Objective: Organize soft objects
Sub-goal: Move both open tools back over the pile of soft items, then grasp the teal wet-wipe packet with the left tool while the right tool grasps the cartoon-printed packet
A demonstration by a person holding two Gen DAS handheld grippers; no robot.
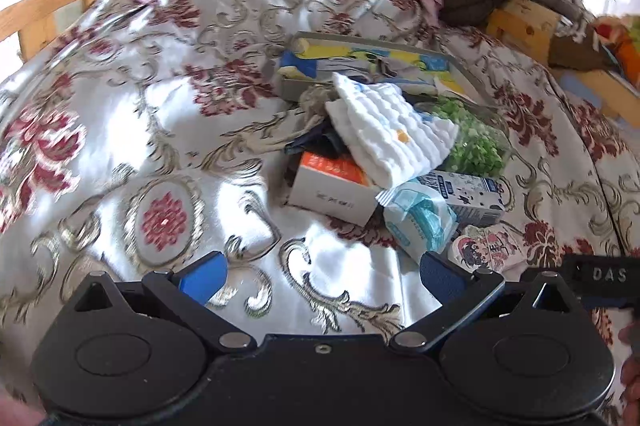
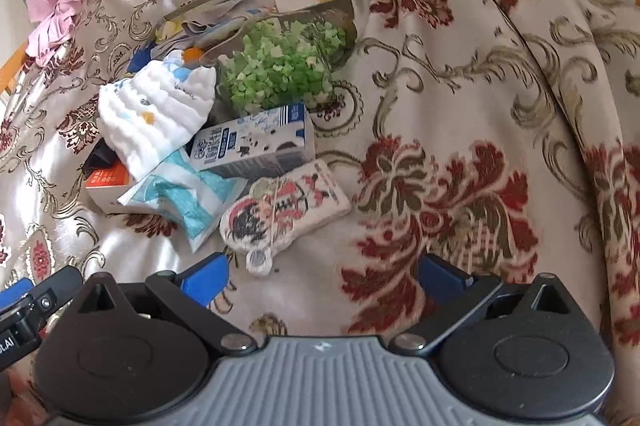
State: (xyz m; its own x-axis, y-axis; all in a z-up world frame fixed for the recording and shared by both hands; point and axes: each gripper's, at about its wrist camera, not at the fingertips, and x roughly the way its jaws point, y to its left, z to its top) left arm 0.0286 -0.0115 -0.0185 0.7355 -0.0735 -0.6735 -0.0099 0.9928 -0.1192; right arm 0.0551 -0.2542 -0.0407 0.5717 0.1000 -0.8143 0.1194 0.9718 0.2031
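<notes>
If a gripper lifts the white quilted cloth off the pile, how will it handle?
The white quilted cloth looks soft and folded, so it will probably droop and unfold. It seems light. It lies draped over the orange box, so lifting may nudge that.

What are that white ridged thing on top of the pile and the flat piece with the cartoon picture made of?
White cloth: looks like soft quilted cotton, matte, with puffy ridges and small prints. Cartoon piece: seems a terry or pressed towel fabric, matte, printed, with a fuzzy edge; its exact material stays unclear.
</notes>
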